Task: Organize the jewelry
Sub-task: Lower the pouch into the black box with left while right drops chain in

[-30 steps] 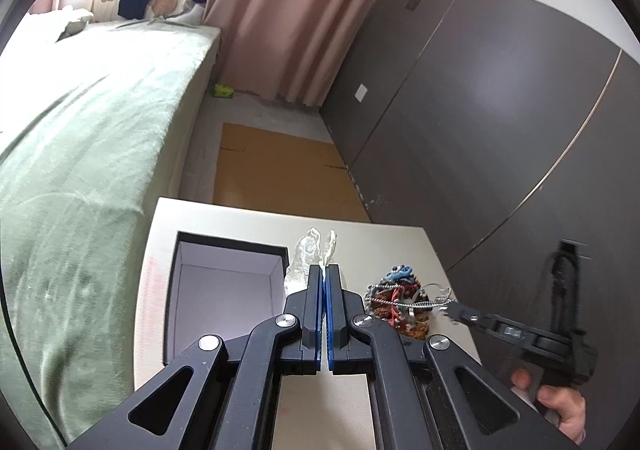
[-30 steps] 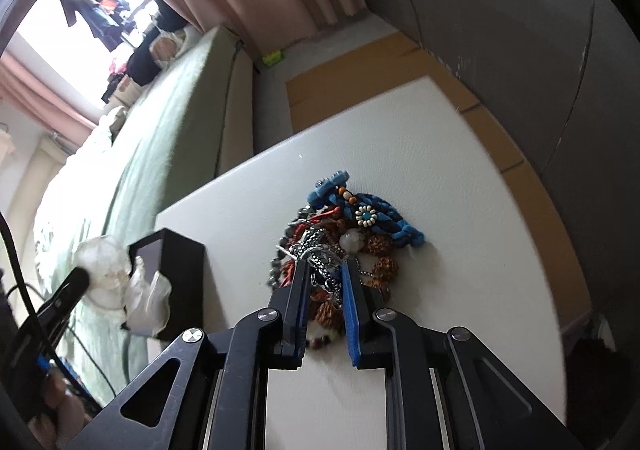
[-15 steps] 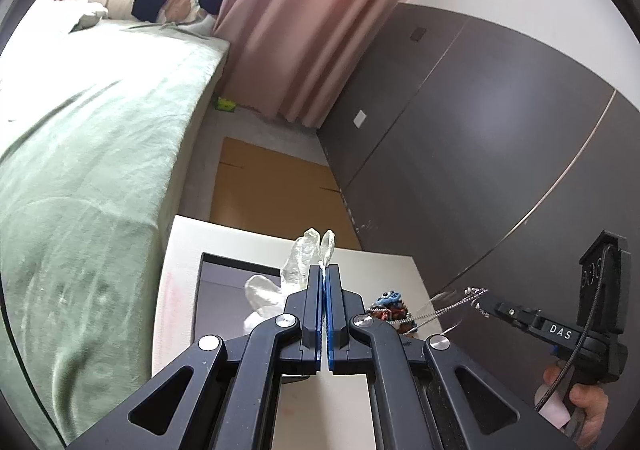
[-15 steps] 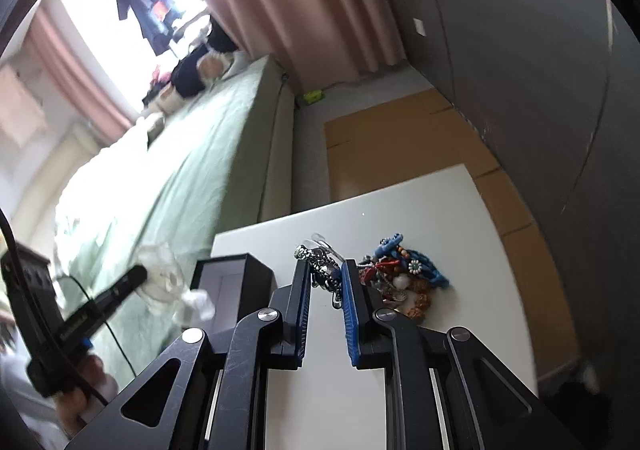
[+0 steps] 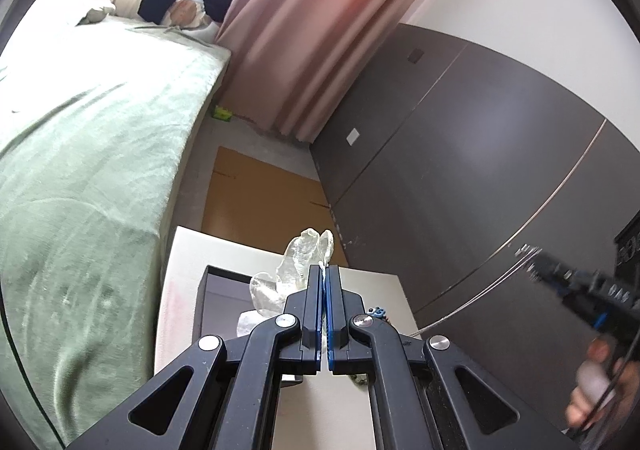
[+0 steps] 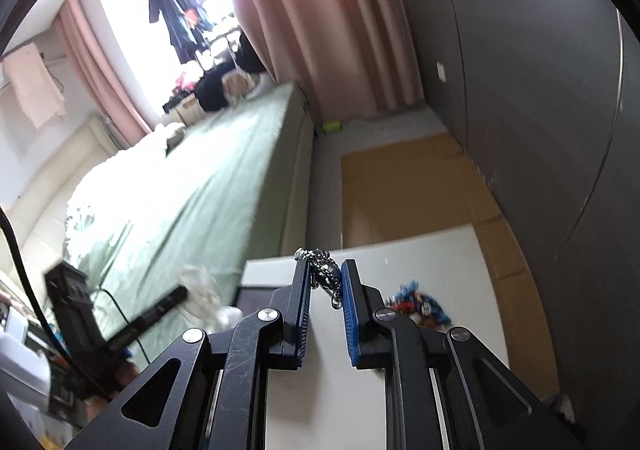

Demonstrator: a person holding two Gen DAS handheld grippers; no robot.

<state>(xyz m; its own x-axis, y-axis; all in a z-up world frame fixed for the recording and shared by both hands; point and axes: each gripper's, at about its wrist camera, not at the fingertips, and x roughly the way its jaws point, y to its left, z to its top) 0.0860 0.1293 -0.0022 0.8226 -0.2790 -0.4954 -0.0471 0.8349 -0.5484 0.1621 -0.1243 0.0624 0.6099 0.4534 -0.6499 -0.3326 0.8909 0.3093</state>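
My left gripper (image 5: 324, 270) is shut on a clear plastic bag (image 5: 298, 262), held above the open black jewelry box (image 5: 224, 298) on the white table (image 5: 180, 290). My right gripper (image 6: 326, 270) is shut on a silver chain (image 6: 326, 274), lifted high above the table. The chain trails down as a thin line in the left wrist view (image 5: 480, 294). The pile of jewelry (image 6: 416, 304) lies on the table to the right of the box (image 6: 252, 296). In the left wrist view only a blue bit of the pile (image 5: 378, 312) shows.
A green bed (image 5: 80, 169) runs along the table's left side. A dark wardrobe wall (image 5: 480, 169) stands on the right. Brown cardboard (image 5: 260, 193) lies on the floor beyond the table. Pink curtains (image 5: 312, 29) hang at the back.
My right gripper has lifted the silver chain up out of the jewelry pile. My left gripper has risen with the plastic bag, and both views now sit higher above the table.
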